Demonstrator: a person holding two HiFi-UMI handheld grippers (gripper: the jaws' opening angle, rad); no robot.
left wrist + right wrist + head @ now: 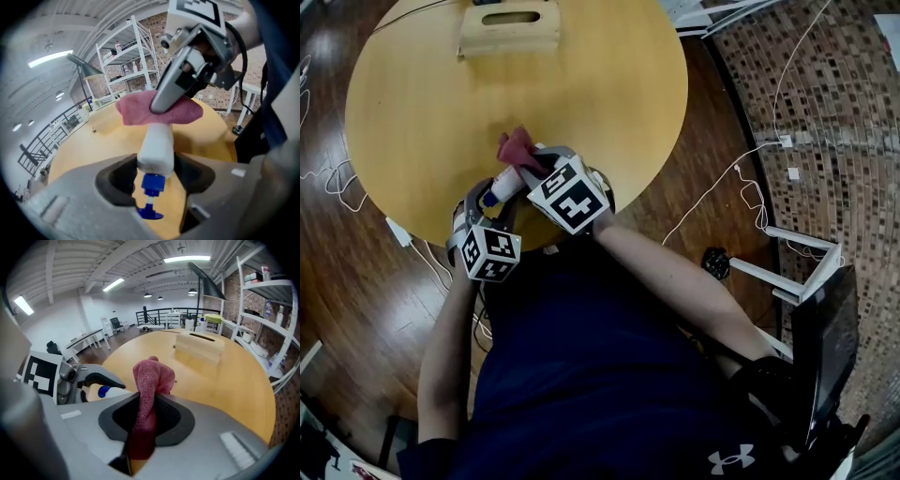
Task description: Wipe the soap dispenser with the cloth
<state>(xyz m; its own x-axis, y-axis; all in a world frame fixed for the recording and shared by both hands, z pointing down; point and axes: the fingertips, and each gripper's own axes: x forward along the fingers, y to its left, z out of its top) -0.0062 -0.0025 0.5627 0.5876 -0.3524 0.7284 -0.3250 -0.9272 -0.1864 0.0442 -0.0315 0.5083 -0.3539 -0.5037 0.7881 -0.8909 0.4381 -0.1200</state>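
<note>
My left gripper (157,177) is shut on the soap dispenser (156,149), a white bottle whose blue pump (151,197) points back toward the camera. The bottle is held tilted over the near edge of the round table (609,84). A pink-red cloth (159,110) is draped over the bottle's far end. My right gripper (145,420) is shut on that cloth (149,380) and presses it onto the bottle from above. In the head view the cloth (517,147) sits just past the bottle (506,185), between the two marker cubes.
A wooden box (508,28) with a slot stands at the table's far edge. White cables (722,183) trail over the dark wood floor. A white frame (806,258) stands at the right, beside a brick-patterned rug.
</note>
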